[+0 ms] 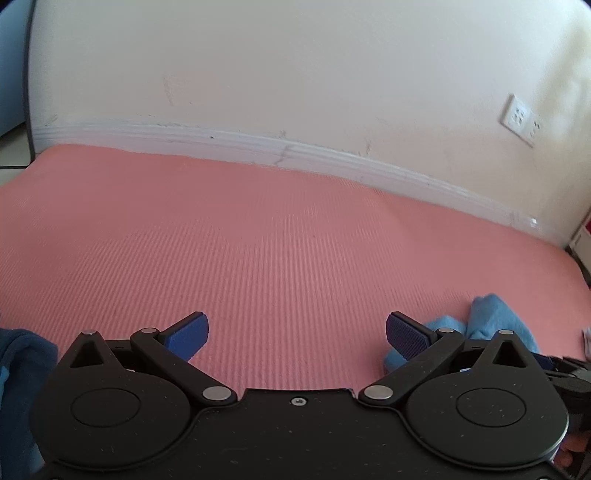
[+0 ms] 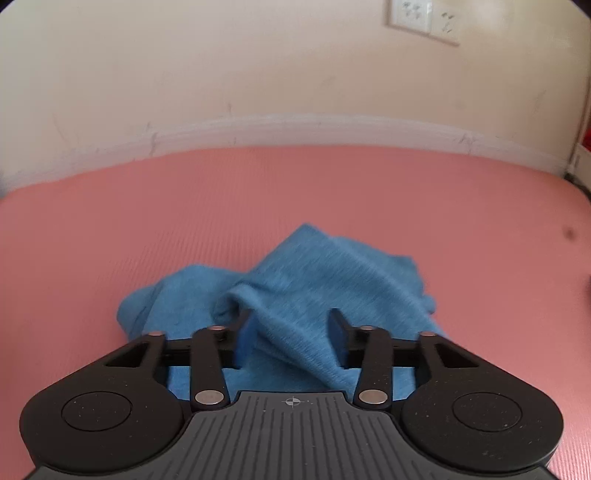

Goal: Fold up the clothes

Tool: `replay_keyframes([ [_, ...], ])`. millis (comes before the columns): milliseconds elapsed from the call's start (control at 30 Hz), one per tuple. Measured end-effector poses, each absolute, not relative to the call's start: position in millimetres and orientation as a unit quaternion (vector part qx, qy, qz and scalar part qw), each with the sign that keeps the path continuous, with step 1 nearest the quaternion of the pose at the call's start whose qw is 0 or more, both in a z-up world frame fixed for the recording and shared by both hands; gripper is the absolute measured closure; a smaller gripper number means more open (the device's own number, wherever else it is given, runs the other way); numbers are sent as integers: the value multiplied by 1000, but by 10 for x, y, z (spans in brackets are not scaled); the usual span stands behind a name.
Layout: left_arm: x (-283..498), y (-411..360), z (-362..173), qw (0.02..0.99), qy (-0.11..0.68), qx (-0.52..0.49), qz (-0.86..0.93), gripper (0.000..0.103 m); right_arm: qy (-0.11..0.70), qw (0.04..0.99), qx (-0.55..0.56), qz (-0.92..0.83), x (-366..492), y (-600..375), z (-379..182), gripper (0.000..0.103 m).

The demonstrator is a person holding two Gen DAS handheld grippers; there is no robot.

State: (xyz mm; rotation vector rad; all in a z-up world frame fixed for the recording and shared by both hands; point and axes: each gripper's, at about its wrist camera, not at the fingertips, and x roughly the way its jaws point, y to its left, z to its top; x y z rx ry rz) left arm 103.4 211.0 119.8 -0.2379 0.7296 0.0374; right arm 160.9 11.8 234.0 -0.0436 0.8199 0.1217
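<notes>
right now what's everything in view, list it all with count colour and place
cloth: one, light blue, crumpled on the mat, right under the right tool; also seen at the right edge of the left wrist view
dark cloth: one, navy, at the left edge of the left wrist view
mat: one, pink, ribbed, laid against the wall
wall: one, cream, scuffed, behind the mat
skirting: one, white, along the foot of the wall
sockets: two, white, side by side on the wall
left tool: one, black with blue pads, open over bare mat
right tool: one, black with blue pads, open, a fold of cloth between the pads
</notes>
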Motion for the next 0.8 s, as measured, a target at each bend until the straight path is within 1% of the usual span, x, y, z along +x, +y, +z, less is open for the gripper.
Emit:
replay_keyframes([
  [133, 1005, 2032, 1174, 927, 363, -99, 14, 1, 401, 911, -58, 75, 1723, 192, 2195, 57],
  [200, 991, 1999, 1184, 927, 365, -91, 13, 1, 403, 911, -59, 66, 1766, 185, 2151, 62],
  [233, 982, 1994, 1190, 927, 365, -89, 13, 1, 406, 911, -45, 64, 1781, 143, 2138, 68],
  [267, 974, 1990, 1196, 927, 365, -86, 13, 1, 408, 910, -30, 62, 1796, 100, 2125, 85],
  [300, 965, 1992, 1200, 927, 366, -84, 14, 1, 411, 910, -15, 61, 1811, 58, 2112, 94],
  [333, 970, 1984, 1203, 927, 366, -84, 17, 1, 413, 909, -1, 59, 1826, 16, 2099, 97],
  [400, 957, 2011, 1212, 927, 365, -86, 21, 1, 413, 908, 36, 65, 1841, -62, 2102, 98],
  [500, 939, 2057, 1232, 927, 362, -88, 30, 1, 399, 902, 85, 141, 1607, -80, 2316, 99],
  [633, 942, 2091, 1259, 927, 360, -98, 39, 1, 415, 861, 97, 277, 1313, 249, 2394, 99],
  [800, 925, 1971, 1238, 924, 369, -101, -1, 1, 464, 791, 75, 392, 816, 760, 2137, 99],
])
